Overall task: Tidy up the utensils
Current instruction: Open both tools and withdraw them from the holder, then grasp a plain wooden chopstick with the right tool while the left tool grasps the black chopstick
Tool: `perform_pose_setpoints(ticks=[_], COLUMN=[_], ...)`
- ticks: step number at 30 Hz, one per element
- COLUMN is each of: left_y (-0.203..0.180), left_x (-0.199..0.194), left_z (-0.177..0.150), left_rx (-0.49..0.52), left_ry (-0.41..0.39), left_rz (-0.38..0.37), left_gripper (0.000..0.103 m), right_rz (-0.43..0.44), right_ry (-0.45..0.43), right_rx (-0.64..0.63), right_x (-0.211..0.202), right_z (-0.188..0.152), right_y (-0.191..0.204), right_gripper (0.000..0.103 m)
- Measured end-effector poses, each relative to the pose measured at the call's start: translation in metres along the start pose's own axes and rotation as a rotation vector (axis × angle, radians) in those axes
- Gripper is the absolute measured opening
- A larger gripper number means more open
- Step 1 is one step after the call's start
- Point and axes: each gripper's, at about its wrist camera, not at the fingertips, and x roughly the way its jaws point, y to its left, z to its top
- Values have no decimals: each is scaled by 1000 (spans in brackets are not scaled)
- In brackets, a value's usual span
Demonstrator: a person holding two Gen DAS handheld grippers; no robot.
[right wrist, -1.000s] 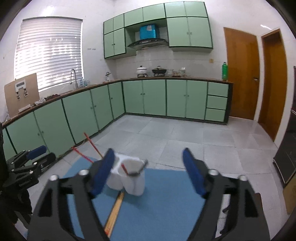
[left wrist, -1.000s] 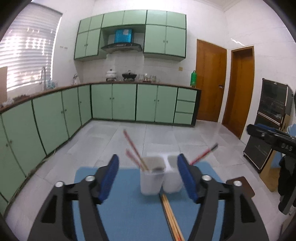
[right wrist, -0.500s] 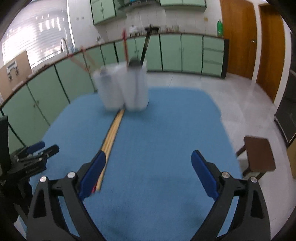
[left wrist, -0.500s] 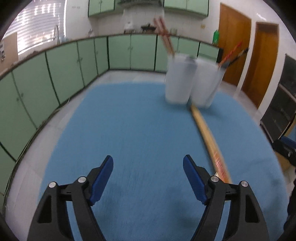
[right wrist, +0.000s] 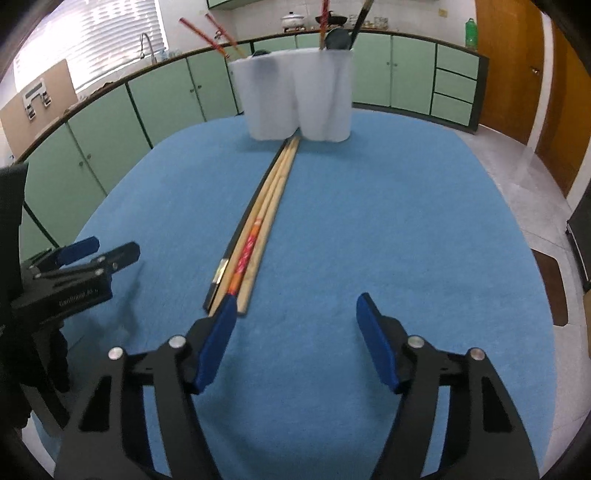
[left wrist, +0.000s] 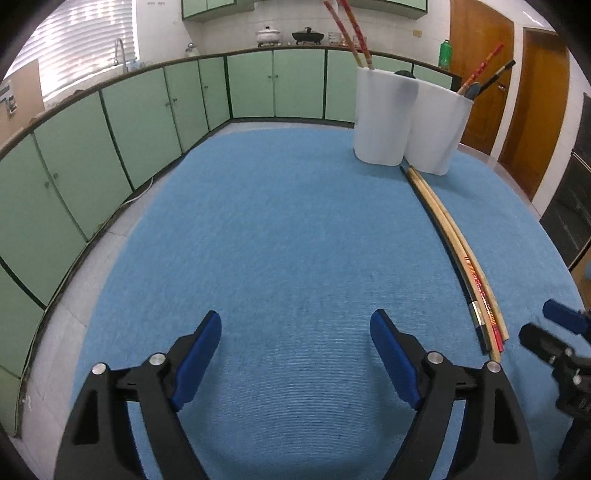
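Right wrist | chopsticks (right wrist: 258, 221) bundled, tan/black/red-printed | both jaws spread wide, empty

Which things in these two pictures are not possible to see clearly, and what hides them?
- Lower ends of the utensils standing in the white holder: hidden by its opaque walls, both views.
- Near tips of the loose chopsticks: in the right wrist view, partly behind a finger of the right tool.
- Upper ends of the standing red chopsticks: cut off by the top edge, left wrist view.
- Exact number of loose sticks: they overlap.

Bright window (left wrist: 88, 44) glare; fisheye-bent edges; dark vignetted corners.
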Motion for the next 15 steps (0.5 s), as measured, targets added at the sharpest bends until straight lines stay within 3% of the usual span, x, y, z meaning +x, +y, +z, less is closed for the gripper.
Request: perform_pose_setpoints(ticks=[9,15], left_y=[-3,-3], left_x=[5,7], left_z=[1,3], left_rx=[11,5], left_ry=[26,31], left_rz=[9,12], left_gripper=[83,84], right_rz=[-41,-92], right_ry=[21,14], right_rx=[-53,0], right_x=[10,4], right_z=[-3,-4], right_y=[11,-8], right_gripper=[61,58])
